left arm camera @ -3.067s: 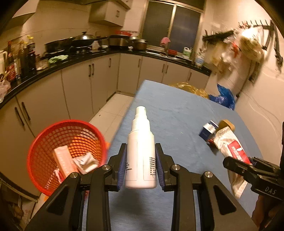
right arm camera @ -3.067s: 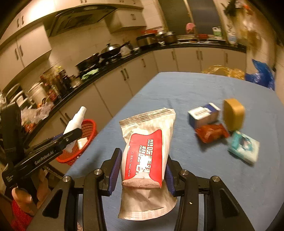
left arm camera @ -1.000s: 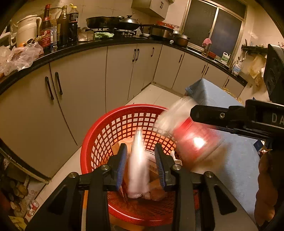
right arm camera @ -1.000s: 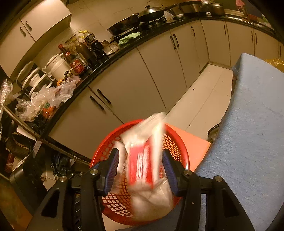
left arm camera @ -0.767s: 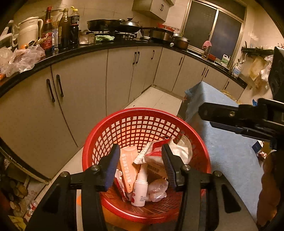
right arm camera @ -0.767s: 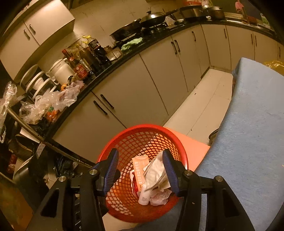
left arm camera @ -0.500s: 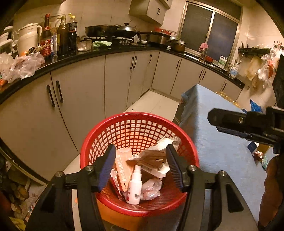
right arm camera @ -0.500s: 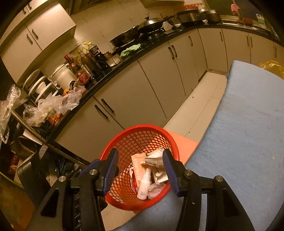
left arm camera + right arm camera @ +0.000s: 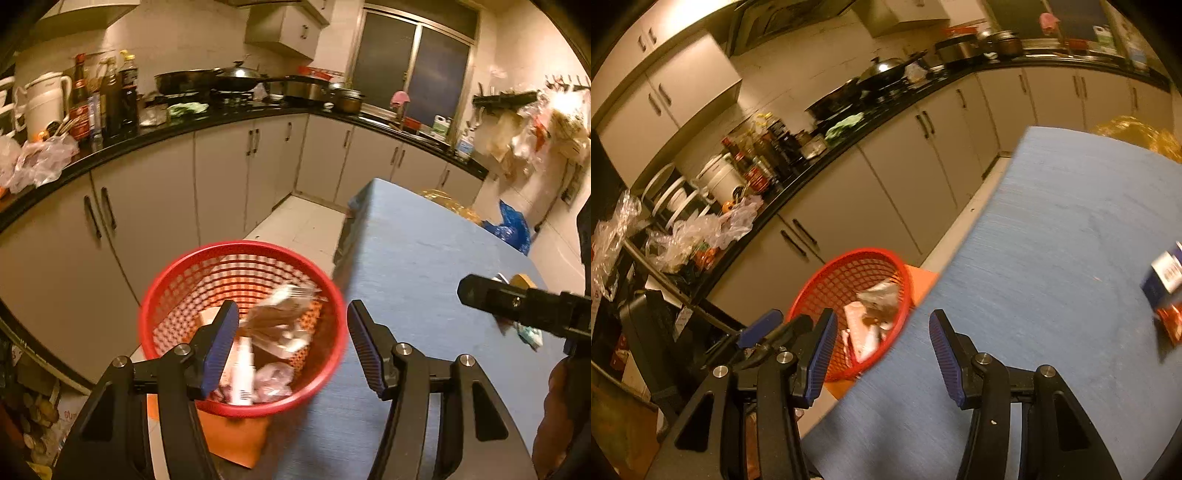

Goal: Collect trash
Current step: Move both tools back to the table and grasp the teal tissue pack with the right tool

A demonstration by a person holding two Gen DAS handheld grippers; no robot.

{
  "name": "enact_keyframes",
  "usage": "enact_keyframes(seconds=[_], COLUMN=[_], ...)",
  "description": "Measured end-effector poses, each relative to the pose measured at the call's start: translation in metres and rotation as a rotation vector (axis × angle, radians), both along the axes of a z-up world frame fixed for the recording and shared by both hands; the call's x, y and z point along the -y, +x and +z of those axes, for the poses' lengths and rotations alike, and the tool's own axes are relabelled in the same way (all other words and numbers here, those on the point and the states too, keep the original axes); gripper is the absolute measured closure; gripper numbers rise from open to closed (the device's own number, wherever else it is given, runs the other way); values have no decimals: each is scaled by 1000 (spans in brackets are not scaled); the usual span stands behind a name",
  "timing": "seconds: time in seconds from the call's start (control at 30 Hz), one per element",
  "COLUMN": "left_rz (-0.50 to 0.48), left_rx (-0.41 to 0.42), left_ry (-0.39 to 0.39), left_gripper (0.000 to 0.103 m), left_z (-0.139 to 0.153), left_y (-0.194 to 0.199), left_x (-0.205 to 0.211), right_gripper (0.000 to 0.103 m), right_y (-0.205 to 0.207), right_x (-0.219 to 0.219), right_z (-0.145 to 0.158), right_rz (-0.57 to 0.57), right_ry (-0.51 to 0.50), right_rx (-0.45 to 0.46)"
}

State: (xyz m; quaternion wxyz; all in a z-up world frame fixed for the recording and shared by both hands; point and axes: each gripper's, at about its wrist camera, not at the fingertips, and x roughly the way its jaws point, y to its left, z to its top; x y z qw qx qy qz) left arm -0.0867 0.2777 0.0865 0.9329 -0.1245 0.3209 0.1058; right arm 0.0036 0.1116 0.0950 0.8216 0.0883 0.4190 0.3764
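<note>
1. The left hand-held gripper (image 9: 290, 349) sits at the lower centre of its view, tilted downward, its blue pads spread apart with nothing between them.
2. The right hand-held gripper (image 9: 881, 356) fills the bottom of its view, also angled down, jaws parted and empty; a hand (image 9: 554, 417) shows at the lower right edge of the left view.
3. Just beyond the left pads, the red basket (image 9: 177, 295) stands beside the blue bench (image 9: 424, 258), holding a white spray bottle (image 9: 242, 373), a crumpled wrapper (image 9: 280, 317) and other trash; any writing is too blurred to read.
4. At the right edge of the right view, a blue box (image 9: 1165, 280) and a red packet (image 9: 1171, 325) lie on the bench.
5. Far back, bottles (image 9: 103, 99) and a wok (image 9: 207, 81) line the counter.
</note>
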Motion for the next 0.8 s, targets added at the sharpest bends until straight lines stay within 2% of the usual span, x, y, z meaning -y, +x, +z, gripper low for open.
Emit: enact_keyframes(seconds=[0.3,0.5,0.57,0.63,0.7,0.8], left_rz=[-144,-264,-322,-375,-423,-486], left_rx=[-15,-32,-38,-44,-62,-100], left_ry=[57,114,130,150,175,163], left_gripper=[41,39,35,34,34,34], left_z=[12,21,23,24,22,17], left_y=[14,29,35,43,56,73], left_x=[72,132,156,177,200,223], right_gripper=[45,43,43,42,36,36], right_y=[9,40,56,69,85,109], right_x=[120,221,253,278,296,320], right_z=[-7,-28,-34,-37,-44,-68], right_rz=[-195,-384,-434,-486,-490,-462], right_ry=[0,-80,-106,-101,-108,-54], right_rx=[12,-17,-26,-15,-19,-98])
